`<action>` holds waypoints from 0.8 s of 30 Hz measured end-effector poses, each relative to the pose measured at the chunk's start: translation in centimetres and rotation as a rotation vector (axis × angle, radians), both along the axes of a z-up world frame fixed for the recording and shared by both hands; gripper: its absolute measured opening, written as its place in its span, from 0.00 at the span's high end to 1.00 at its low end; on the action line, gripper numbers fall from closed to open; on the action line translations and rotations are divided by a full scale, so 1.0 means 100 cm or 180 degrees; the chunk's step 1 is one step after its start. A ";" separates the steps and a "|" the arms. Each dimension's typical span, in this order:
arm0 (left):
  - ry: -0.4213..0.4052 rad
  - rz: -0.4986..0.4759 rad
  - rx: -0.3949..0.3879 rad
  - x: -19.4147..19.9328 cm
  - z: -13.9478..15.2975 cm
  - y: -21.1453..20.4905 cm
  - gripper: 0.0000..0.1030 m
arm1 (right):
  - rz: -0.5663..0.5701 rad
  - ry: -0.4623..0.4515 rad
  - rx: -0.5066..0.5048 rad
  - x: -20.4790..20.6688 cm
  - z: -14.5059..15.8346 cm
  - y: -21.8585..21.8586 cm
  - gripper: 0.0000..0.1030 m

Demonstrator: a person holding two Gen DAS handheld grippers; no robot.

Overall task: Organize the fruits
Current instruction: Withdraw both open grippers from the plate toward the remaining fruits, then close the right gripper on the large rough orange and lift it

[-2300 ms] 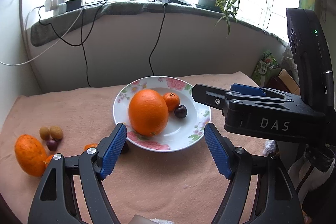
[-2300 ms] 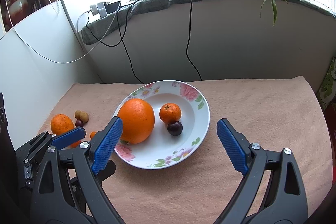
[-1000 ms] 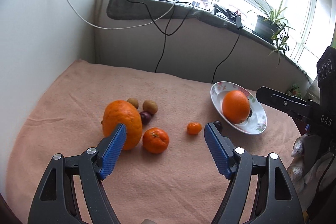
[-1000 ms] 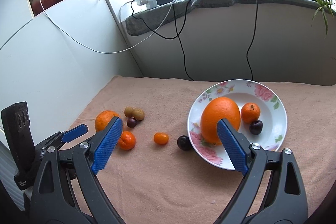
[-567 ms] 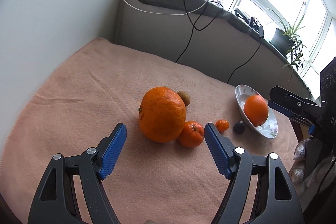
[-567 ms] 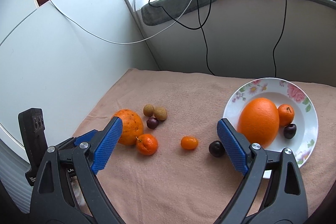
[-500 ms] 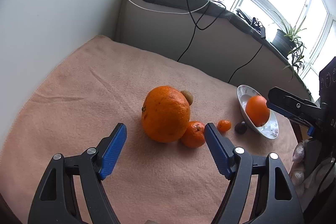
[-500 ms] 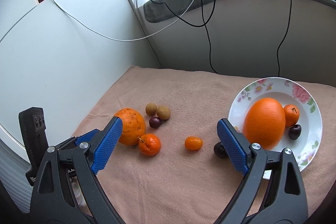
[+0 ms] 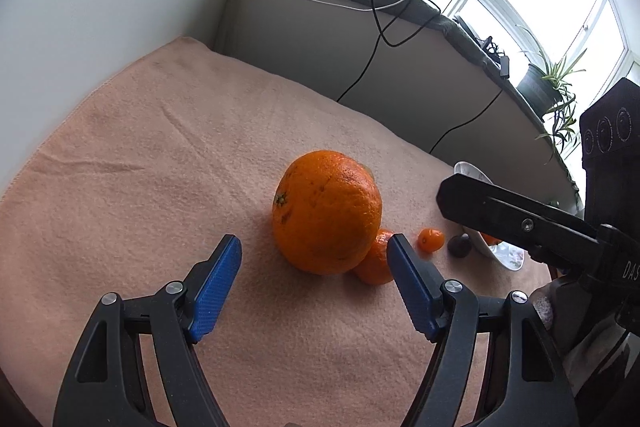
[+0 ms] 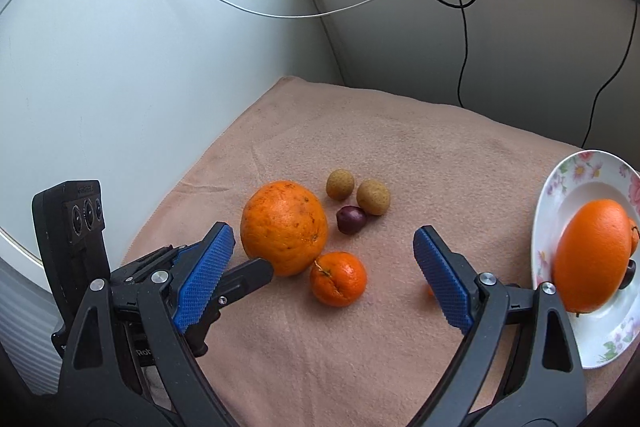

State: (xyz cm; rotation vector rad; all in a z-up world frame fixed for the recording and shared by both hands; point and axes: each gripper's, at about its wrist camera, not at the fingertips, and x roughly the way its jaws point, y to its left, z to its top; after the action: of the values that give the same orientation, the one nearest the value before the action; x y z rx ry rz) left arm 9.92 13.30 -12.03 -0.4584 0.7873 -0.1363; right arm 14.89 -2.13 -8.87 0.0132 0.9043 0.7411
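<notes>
A large rough orange (image 9: 326, 213) (image 10: 284, 227) lies on the pink cloth, with a mandarin (image 9: 374, 263) (image 10: 338, 279) touching its right side. My left gripper (image 9: 313, 243) is closing slowly; the orange sits just past its blue pads and nothing is gripped. My right gripper (image 10: 324, 231) is open above the mandarin, holding nothing. Two brown longans (image 10: 340, 184) and a dark cherry (image 10: 351, 219) lie behind. A kumquat (image 9: 431, 239) and a dark plum (image 9: 459, 246) lie near the floral plate (image 10: 576, 187), which holds a smooth orange (image 10: 592, 255).
The pink cloth (image 9: 160, 155) ends against a white wall (image 10: 120, 67) on the left. Black and white cables (image 10: 464, 27) hang from the window ledge behind. A potted plant (image 9: 548, 83) stands on the ledge at the far right.
Both grippers have swung left from the plate toward the loose fruit and dropped closer. The large orange now sits right at the left gripper's tips; the plate has slid to the right edge.
</notes>
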 end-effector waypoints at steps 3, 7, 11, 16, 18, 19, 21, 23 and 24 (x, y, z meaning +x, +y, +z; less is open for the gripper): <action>-0.0005 -0.0025 -0.0045 0.004 -0.001 0.001 0.28 | 0.0109 -0.0004 -0.0024 0.000 -0.002 0.013 0.09; 0.0012 -0.0033 -0.0128 0.007 -0.004 0.004 0.28 | 0.0193 -0.0016 -0.0071 0.000 -0.007 0.027 0.09; 0.0038 -0.0041 -0.0194 0.010 -0.007 0.005 0.28 | 0.0263 0.0087 -0.0070 0.007 -0.015 0.037 0.16; 0.0060 -0.0081 -0.0207 0.014 -0.009 0.003 0.28 | 0.0334 0.0117 -0.0101 0.010 -0.023 0.046 0.17; 0.0068 -0.0093 -0.0204 0.016 -0.009 0.003 0.28 | 0.0366 0.0103 -0.0119 0.009 -0.024 0.048 0.21; 0.0073 -0.0098 -0.0202 0.017 -0.010 0.003 0.28 | 0.0383 0.0104 -0.0128 0.009 -0.024 0.050 0.25; 0.0085 -0.0104 -0.0210 0.018 -0.010 0.003 0.28 | 0.0398 0.0111 -0.0132 0.010 -0.026 0.053 0.28; 0.0084 -0.0115 -0.0205 0.018 -0.010 0.003 0.29 | 0.0409 0.0134 -0.0130 0.012 -0.028 0.054 0.29; 0.0093 -0.0121 -0.0199 0.020 -0.010 0.001 0.29 | 0.0419 0.0148 -0.0131 0.013 -0.029 0.055 0.30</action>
State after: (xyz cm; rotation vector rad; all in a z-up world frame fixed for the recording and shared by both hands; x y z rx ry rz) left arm 11.91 13.44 -13.02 -0.5057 0.8224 -0.1906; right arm 16.17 3.32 -11.80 -0.0664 0.9714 0.8472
